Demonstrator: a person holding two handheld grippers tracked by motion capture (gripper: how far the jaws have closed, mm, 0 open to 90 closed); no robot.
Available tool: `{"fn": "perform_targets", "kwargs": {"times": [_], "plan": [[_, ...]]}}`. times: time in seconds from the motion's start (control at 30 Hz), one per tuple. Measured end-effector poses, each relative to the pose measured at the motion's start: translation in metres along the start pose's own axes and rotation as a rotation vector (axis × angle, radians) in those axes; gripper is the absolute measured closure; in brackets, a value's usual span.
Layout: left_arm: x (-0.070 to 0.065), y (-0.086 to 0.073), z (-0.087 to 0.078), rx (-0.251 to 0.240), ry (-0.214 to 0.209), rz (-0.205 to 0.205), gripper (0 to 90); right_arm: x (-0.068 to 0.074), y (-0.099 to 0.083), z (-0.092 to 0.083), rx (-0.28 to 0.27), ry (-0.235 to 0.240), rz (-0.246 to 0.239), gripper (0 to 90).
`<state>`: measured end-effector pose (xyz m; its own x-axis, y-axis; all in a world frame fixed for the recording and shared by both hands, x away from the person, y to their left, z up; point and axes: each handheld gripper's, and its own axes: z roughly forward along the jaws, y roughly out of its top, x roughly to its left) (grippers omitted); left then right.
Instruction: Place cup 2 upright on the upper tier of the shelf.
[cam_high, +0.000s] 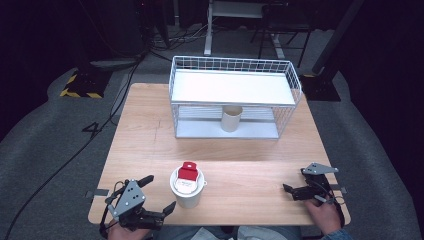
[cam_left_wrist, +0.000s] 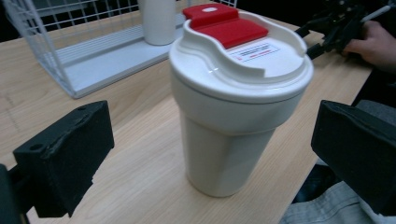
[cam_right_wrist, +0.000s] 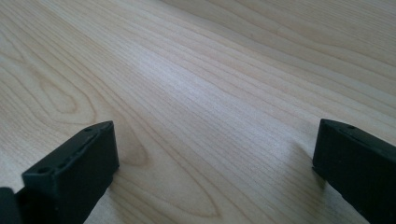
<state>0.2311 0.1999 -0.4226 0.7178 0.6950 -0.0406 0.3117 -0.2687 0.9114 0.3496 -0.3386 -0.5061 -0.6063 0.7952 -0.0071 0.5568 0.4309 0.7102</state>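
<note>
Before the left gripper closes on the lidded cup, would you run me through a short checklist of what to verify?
1. Left gripper open: ok, jaws spread wide.
2. Cup between the jaws: ok in the left gripper view, not yet touched.
3. Cup upright on the table: ok.
4. Lid seated level: ok; whether it is sealed, cannot tell.
5. Right gripper clear of the cup: ok, open, off at the right.
6. Rack well away: ok.
</note>
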Motion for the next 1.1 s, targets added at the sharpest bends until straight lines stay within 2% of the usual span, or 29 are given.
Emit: {"fn": "perform_targets", "kwargs": {"times": [0.03,0.13,0.33,0.5,0.53,0.73,0.9,1.1], "plan": [[0.000,0.000,0.000,0.000,0.000,0.000,0.0,0.000,0.000,0.000,0.000,0.000,0.000,0.4],[-0.008,0.001,0.007,-0.016,-0.049,0.010,0.0,0.000,0.000,0.000,0.000,0.000,-0.001,0.4],[-0.013,0.001,0.016,-0.022,-0.071,0.008,0.0,0.000,0.000,0.000,0.000,0.000,0.000,0.4],[-0.020,-0.001,0.028,-0.020,-0.045,0.004,0.0,0.000,0.000,0.000,0.000,0.000,0.000,0.4],[-0.022,-0.002,0.033,-0.022,-0.023,0.001,0.0,0.000,0.000,0.000,0.000,0.000,0.000,0.4],[-0.021,-0.006,0.042,-0.012,-0.008,-0.018,0.0,0.000,0.000,0.000,0.000,0.000,0.000,0.4],[-0.019,-0.009,0.048,0.001,-0.003,-0.013,0.0,0.000,0.000,0.000,0.000,0.000,0.000,0.4],[-0.015,-0.014,0.063,0.023,0.003,-0.007,0.0,0.000,0.000,0.000,0.000,0.000,0.000,0.4]]}}
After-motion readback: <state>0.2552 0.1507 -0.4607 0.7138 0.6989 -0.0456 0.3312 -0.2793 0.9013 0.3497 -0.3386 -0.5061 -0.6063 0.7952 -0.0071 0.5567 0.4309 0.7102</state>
